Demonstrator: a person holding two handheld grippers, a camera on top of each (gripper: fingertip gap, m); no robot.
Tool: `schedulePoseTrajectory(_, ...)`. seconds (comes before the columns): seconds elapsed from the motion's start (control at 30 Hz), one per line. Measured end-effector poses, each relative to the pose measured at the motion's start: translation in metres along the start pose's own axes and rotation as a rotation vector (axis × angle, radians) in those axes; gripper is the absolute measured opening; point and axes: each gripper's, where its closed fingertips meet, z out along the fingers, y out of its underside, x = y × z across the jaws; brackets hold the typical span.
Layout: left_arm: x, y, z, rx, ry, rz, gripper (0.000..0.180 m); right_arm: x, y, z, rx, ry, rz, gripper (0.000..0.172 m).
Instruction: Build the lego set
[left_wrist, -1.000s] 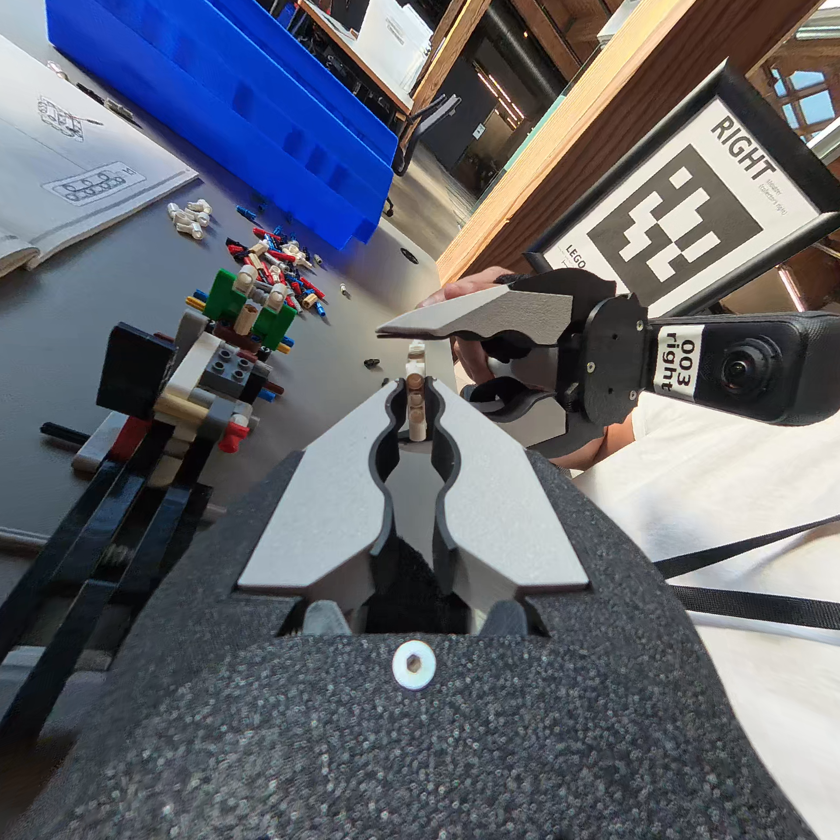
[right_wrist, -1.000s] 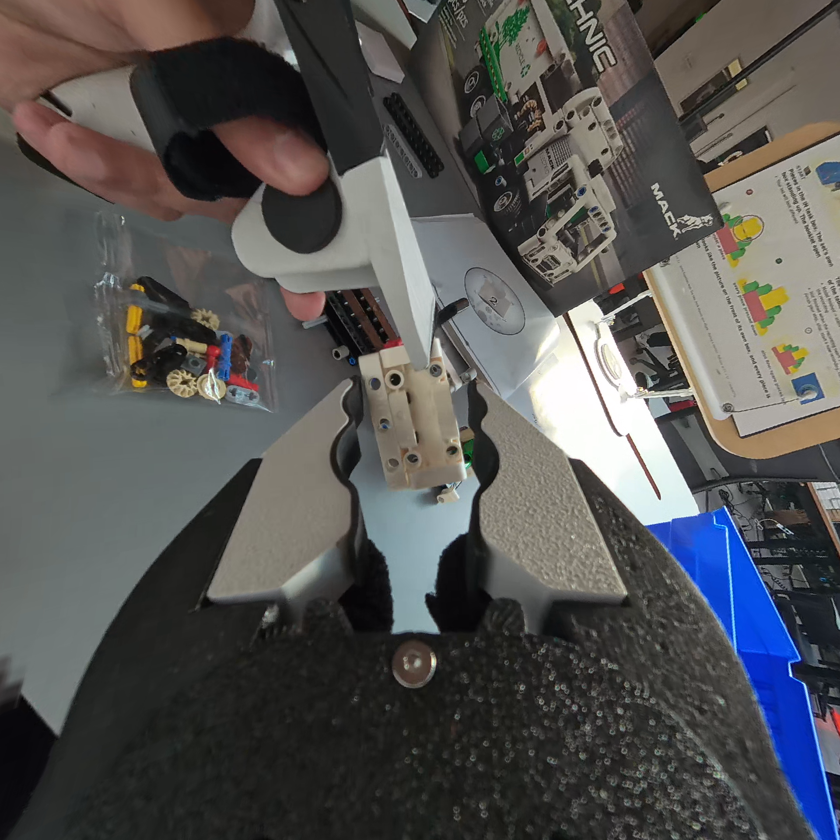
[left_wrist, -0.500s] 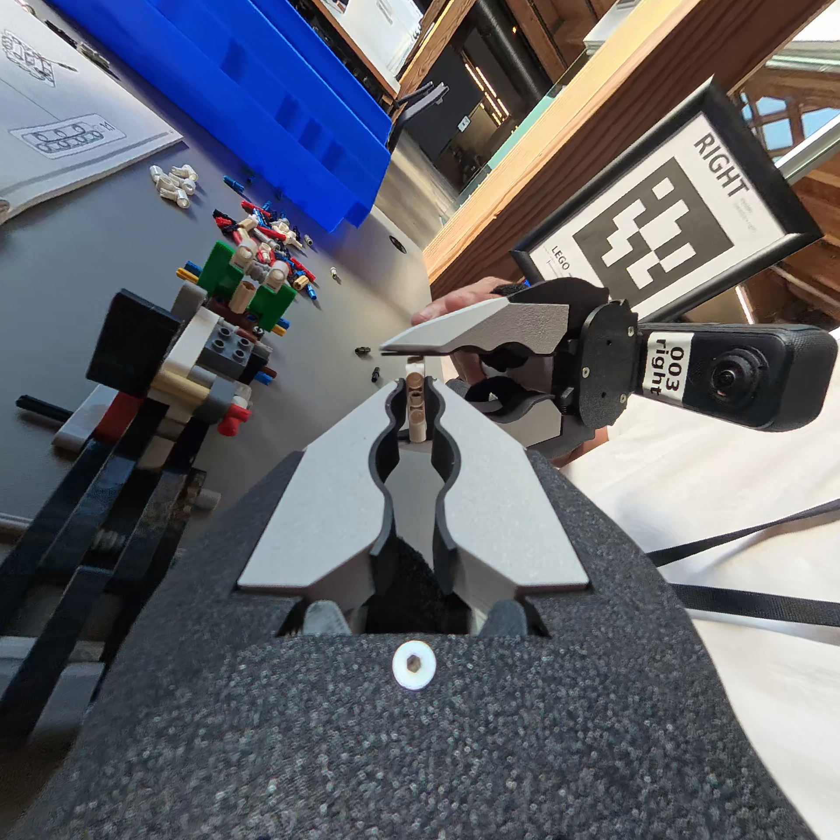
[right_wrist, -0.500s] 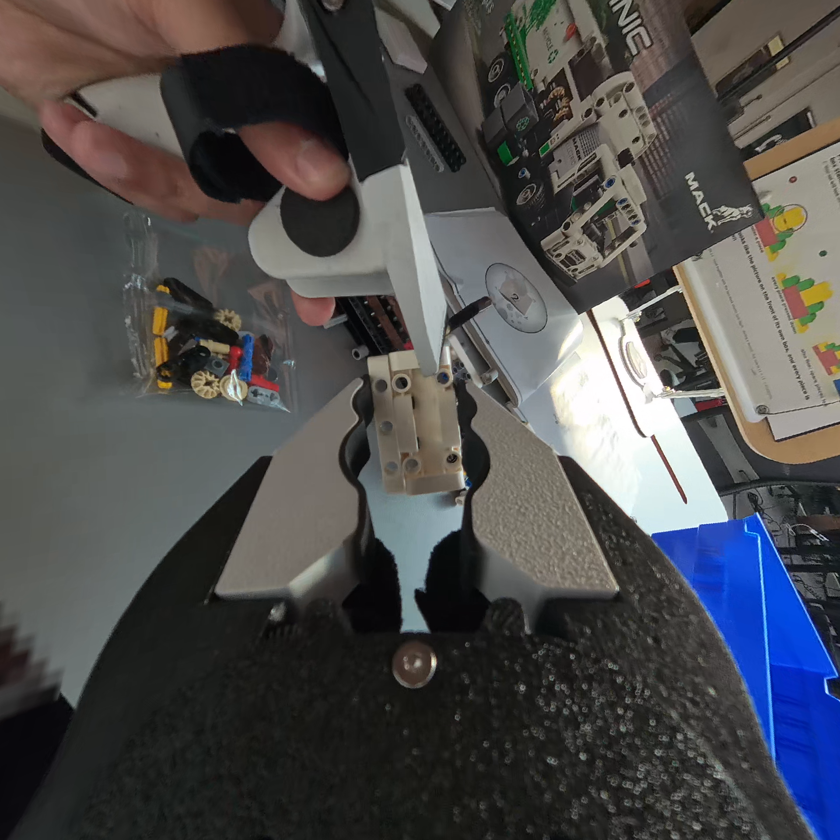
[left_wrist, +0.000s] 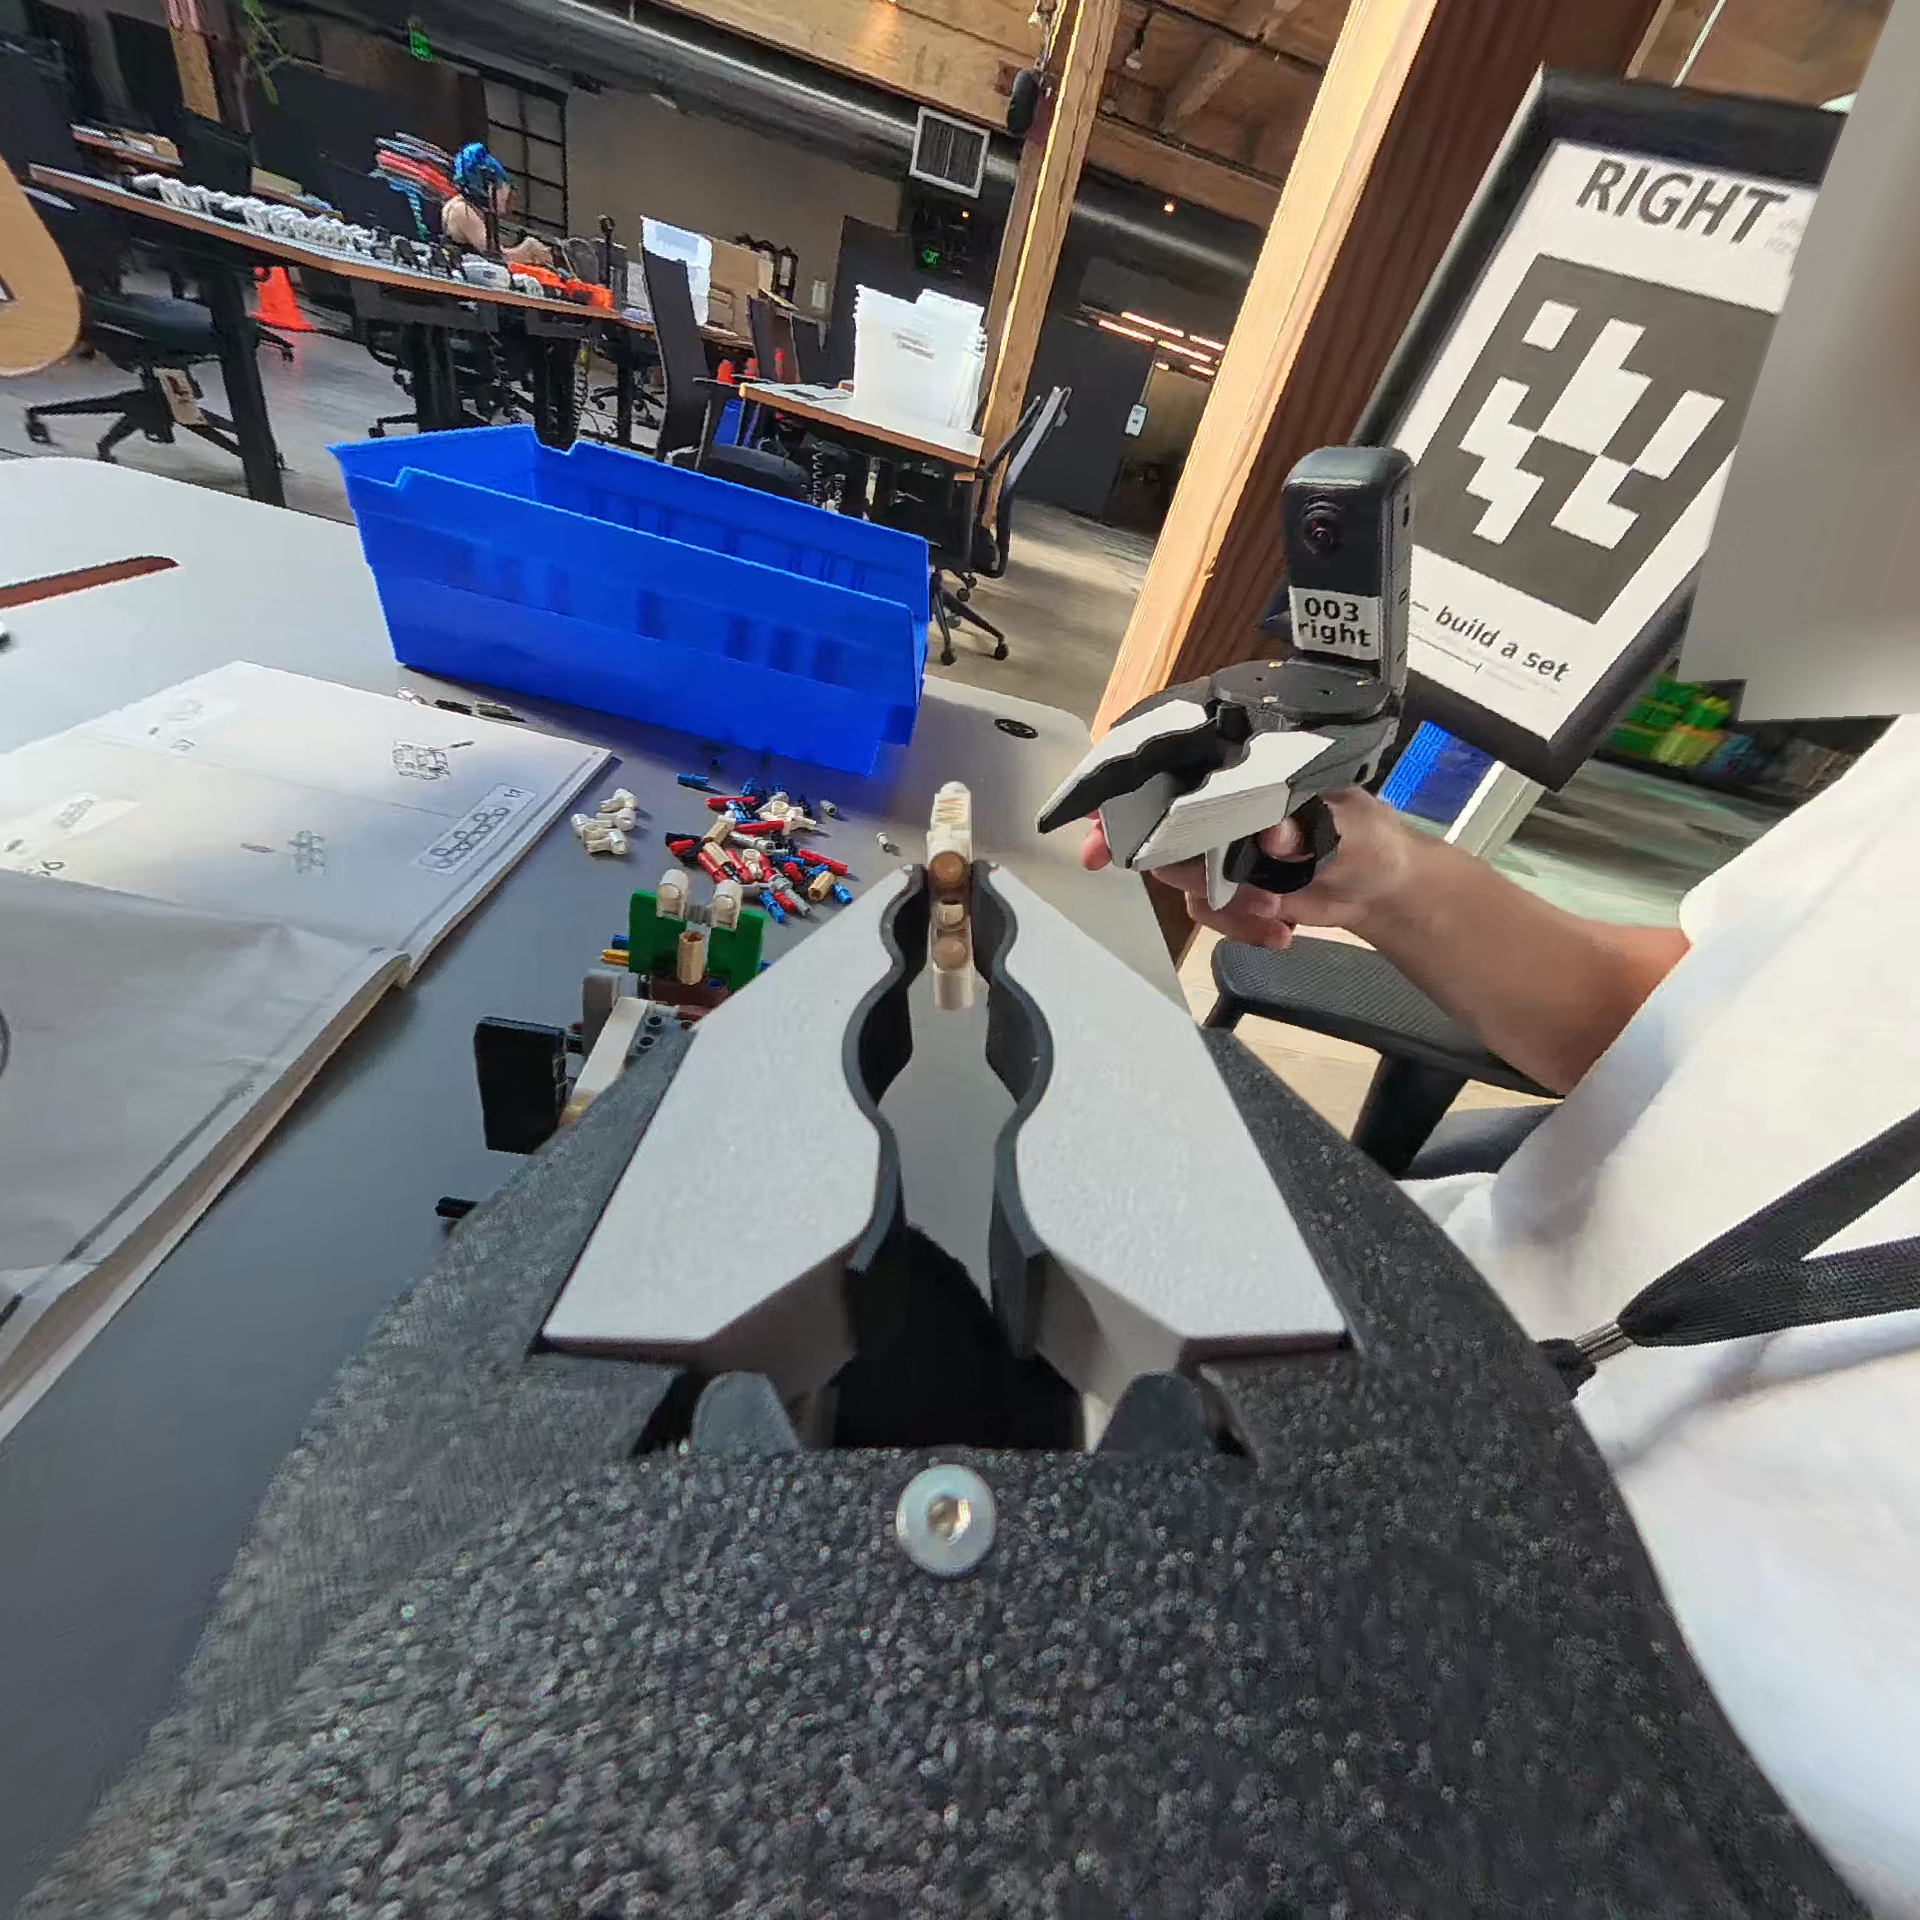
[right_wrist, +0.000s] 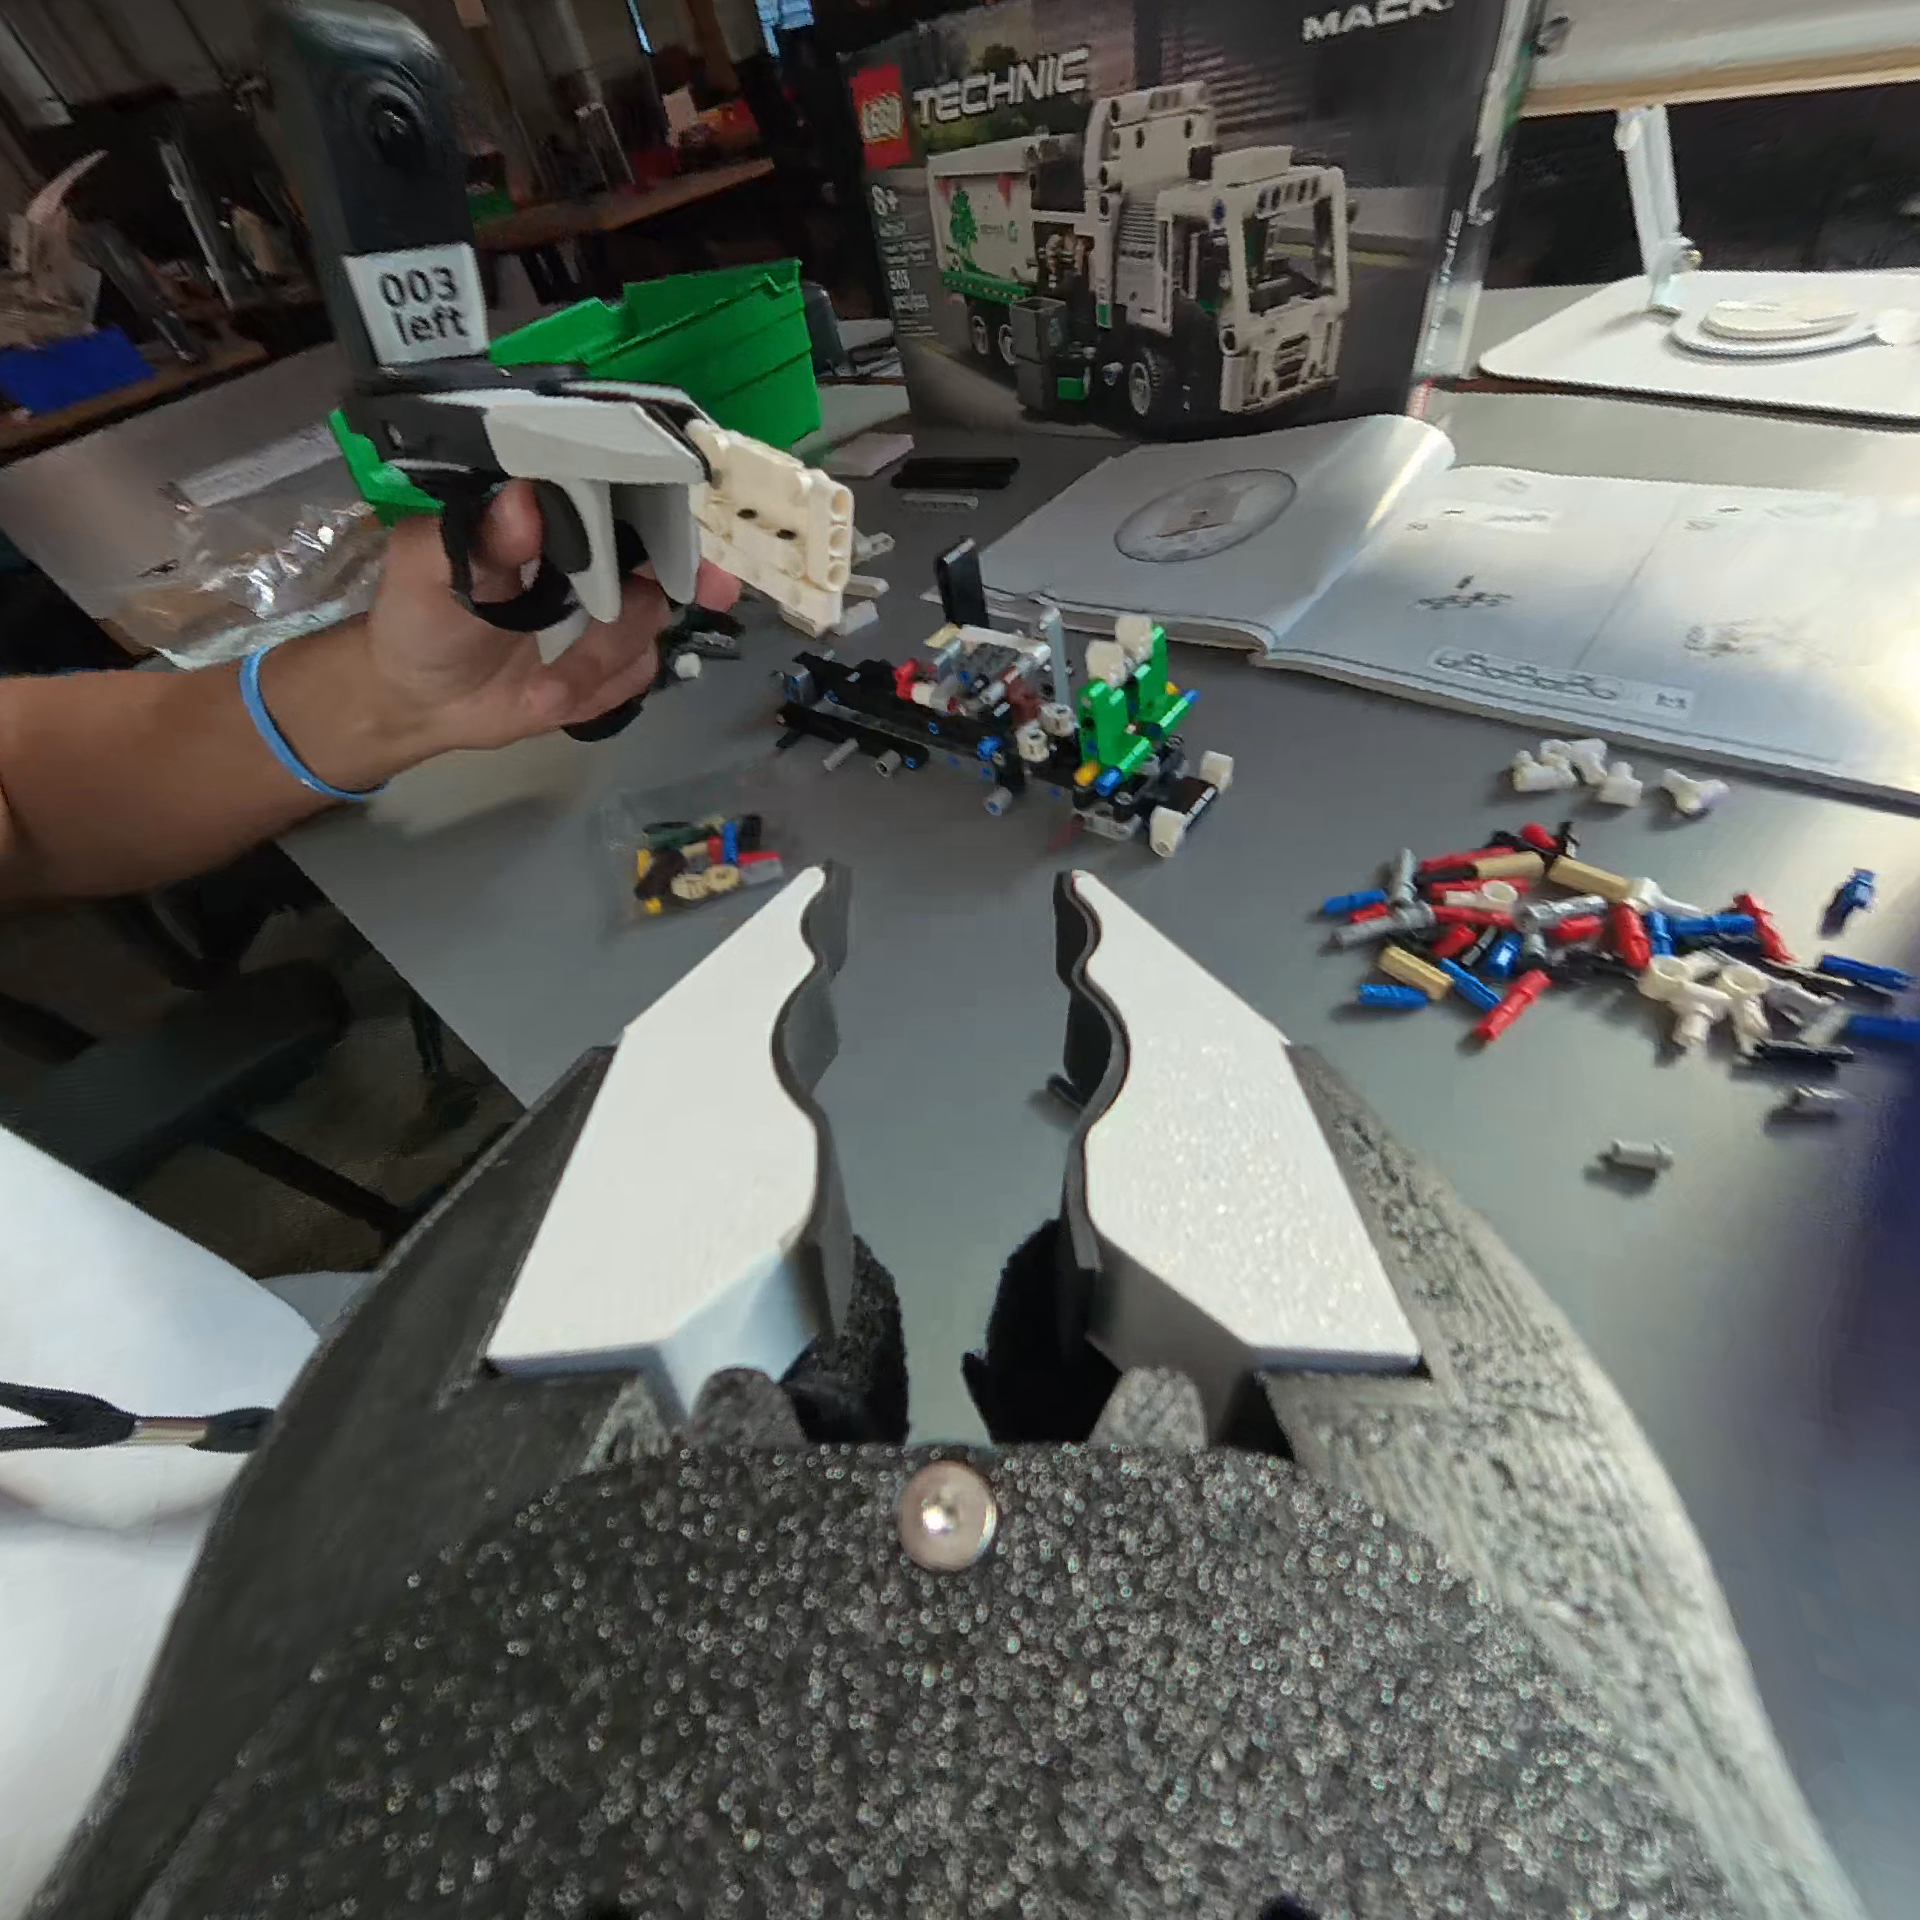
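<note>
One cream panel (left_wrist: 951, 904) in left fingers (left_wrist: 831, 966); right gripper (right_wrist: 943, 894) bare.

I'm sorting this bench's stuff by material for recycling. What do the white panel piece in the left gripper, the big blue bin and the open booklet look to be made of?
White panel piece: likely hard moulded plastic, smooth, with round pin holes. Big blue bin: probably rigid plastic, glossy, with moulded ribs. Open booklet: paper, matt, with a fold and stacked page edges.

R gripper (right_wrist: 943, 883) off cream panel (right_wrist: 774, 525); apart
</note>
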Motion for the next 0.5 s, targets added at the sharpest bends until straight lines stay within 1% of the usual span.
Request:
schedulePoseTrajectory(0.07,0.003,0.003,0.002,-0.016,-0.002,0.017,0.005,0.018,0.017,-0.012,-0.067,0.102,-0.062,0.036)
schedulePoseTrajectory(0.13,0.002,0.007,0.004,-0.021,-0.012,0.018,0.005,0.033,0.026,-0.021,-0.106,0.181,-0.124,0.031)
schedulePoseTrajectory(0.23,-0.003,0.012,0.007,-0.034,-0.035,0.018,0.005,0.044,0.031,-0.026,-0.124,0.207,-0.128,0.030)
schedulePoseTrajectory(0.33,-0.011,0.015,0.006,-0.053,-0.078,0.058,0.005,0.060,0.039,-0.027,-0.161,0.263,-0.149,0.030)
schedulePoseTrajectory(0.43,-0.017,0.012,0.003,-0.062,-0.121,0.096,0.005,0.077,0.048,-0.028,-0.222,0.329,-0.170,0.028)
schedulePoseTrajectory(0.5,-0.020,0.004,0.001,-0.050,-0.137,0.102,0.005,0.087,0.052,-0.028,-0.284,0.361,-0.155,0.028)
